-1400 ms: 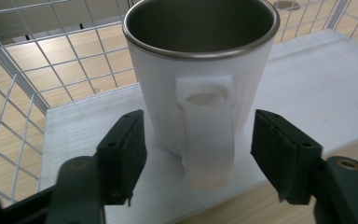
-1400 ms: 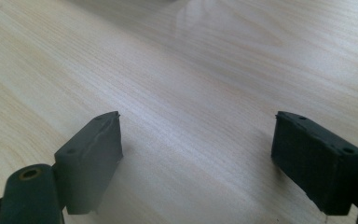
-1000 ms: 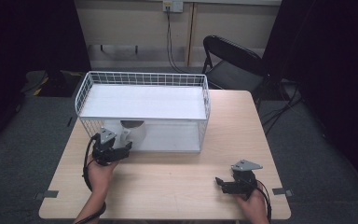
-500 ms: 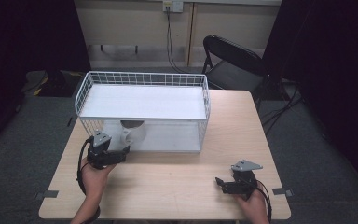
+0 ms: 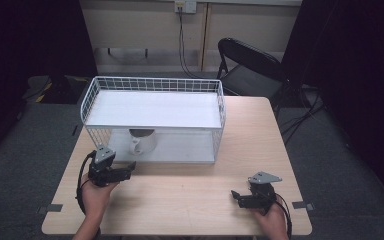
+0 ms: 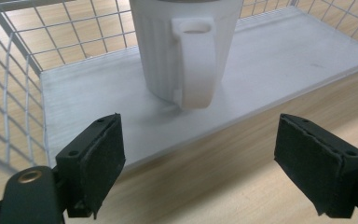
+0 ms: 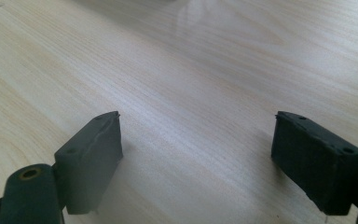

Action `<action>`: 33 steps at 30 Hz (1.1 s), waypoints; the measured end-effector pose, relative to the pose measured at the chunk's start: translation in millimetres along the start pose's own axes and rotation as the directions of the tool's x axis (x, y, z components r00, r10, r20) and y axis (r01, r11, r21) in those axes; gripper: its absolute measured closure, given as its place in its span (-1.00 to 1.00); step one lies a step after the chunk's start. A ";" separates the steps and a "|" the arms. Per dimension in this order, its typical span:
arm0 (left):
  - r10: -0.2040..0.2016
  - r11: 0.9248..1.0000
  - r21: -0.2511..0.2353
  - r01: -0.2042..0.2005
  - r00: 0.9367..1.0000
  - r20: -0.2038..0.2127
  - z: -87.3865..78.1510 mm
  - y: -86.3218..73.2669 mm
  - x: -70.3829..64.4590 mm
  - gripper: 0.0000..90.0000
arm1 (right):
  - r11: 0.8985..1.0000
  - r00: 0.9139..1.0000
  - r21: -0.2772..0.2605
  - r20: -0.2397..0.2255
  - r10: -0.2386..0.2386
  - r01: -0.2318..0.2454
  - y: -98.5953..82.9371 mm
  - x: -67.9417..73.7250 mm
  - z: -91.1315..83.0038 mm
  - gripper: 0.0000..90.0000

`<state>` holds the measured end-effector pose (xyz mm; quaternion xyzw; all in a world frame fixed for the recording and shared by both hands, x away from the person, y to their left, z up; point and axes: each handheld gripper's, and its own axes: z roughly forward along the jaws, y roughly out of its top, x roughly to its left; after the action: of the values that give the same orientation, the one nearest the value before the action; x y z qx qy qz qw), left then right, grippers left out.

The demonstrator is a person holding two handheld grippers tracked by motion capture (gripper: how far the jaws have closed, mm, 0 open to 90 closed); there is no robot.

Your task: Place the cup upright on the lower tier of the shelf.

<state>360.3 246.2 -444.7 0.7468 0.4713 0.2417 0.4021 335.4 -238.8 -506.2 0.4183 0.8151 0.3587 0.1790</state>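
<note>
A white mug stands upright on the lower shelf of a wire rack, handle facing the left gripper, whose jaws gape wide, empty, just outside.

I note: mug white, vertically ribbed; wire basket white grid; table pale wood grain; gripper pads black.
</note>
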 end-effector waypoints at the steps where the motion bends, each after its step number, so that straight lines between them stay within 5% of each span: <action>1: 0.002 1.000 0.005 -0.002 1.000 0.002 -1.0 -1.1 0.8 -0.66 | 1.000 1.000 0.000 0.000 0.000 0.000 0.0 0.0 0.0 -0.66; 16: -0.008 1.000 0.025 0.007 0.999 0.044 -10.8 -16.9 5.3 -0.67 | 1.000 1.000 0.001 -0.003 -0.001 0.001 0.2 -0.3 0.1 -0.66; 33: 0.007 0.999 0.037 -0.013 0.988 0.154 -18.7 -28.0 13.1 -0.71 | 1.000 1.000 0.001 -0.005 -0.002 0.002 0.1 -0.3 0.0 -0.66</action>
<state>338.0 271.5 -457.6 0.7730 0.4398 0.1765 0.4218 335.6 -239.0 -506.2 0.4167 0.8161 0.3591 0.1773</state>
